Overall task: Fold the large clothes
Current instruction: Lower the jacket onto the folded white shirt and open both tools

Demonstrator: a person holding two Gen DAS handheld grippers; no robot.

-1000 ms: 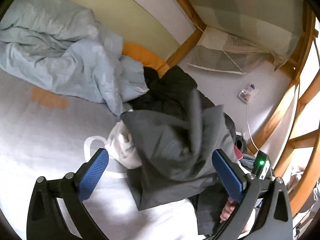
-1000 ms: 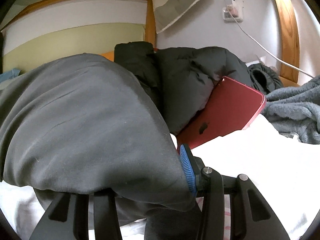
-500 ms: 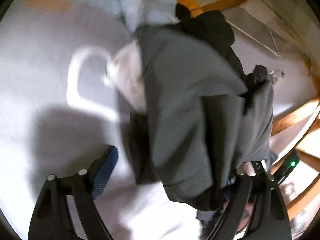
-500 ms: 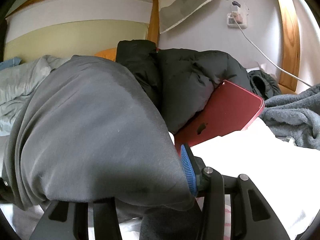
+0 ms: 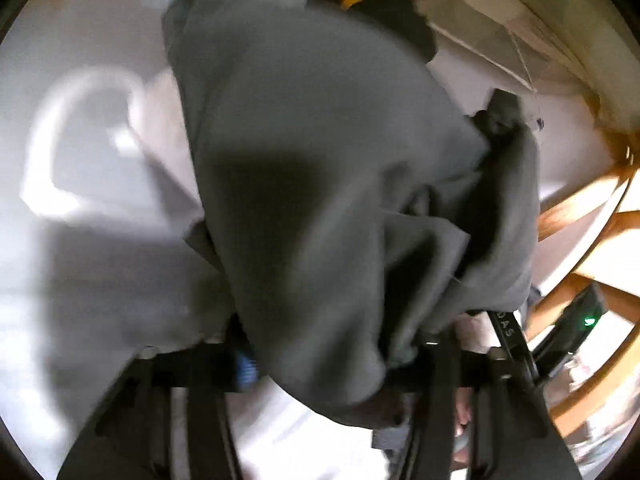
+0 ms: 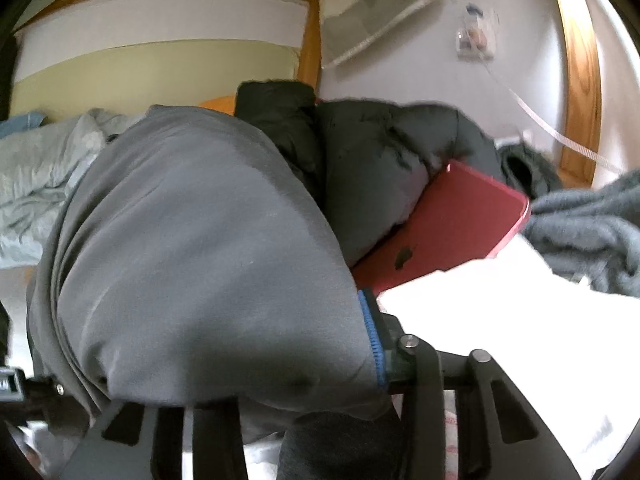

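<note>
left gripper (image 5: 328,360): jaws have just been closing, now clamping the near edge of the grey garment (image 5: 320,168) | right gripper (image 6: 248,376): gripping the same garment, bunched lower left | garment running up-frame from both grippers over the bed (image 5: 80,260)

Grey garment (image 6: 208,248); black jacket (image 6: 380,160); red laptop (image 6: 448,224); pale blue duvet (image 6: 36,184); orange pillow (image 6: 218,104); blue pads (image 6: 372,336); wooden-brown bed frame (image 6: 580,80); grey-and-white checked cloth (image 6: 372,8); white sheet (image 5: 100,260).
</note>
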